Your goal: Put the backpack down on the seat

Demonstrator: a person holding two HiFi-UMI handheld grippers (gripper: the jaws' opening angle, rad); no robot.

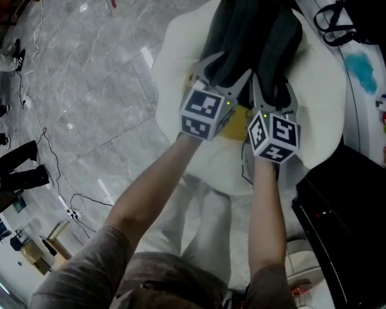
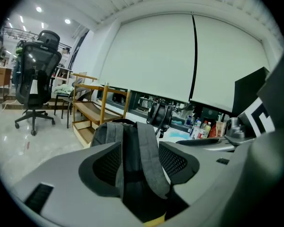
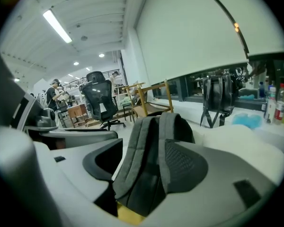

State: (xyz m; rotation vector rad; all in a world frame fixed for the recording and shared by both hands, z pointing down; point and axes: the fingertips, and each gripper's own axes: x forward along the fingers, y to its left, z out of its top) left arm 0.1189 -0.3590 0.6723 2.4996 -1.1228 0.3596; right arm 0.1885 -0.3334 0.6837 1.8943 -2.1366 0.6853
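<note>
A dark grey backpack (image 1: 244, 31) lies on the white cushioned seat (image 1: 180, 50), its shoulder straps facing me. My left gripper (image 1: 224, 69) stands open over the left strap (image 2: 139, 150), which runs between the wide jaws without being pressed. My right gripper (image 1: 273, 89) is open too, with the right strap (image 3: 142, 160) lying loose between its pads. A yellow patch (image 1: 235, 124) shows under the backpack's near end. In the left gripper view (image 2: 141, 167) and the right gripper view (image 3: 144, 167) the jaws flank the straps on both sides.
A black bag (image 1: 357, 8) stands on the counter at the far right, with bottles (image 3: 277, 103) near it. A black case (image 1: 347, 205) sits low to the right of the seat. Cables (image 1: 51, 153) trail over the marble floor. An office chair (image 2: 35, 79) and a wooden rack (image 2: 92, 110) stand beyond.
</note>
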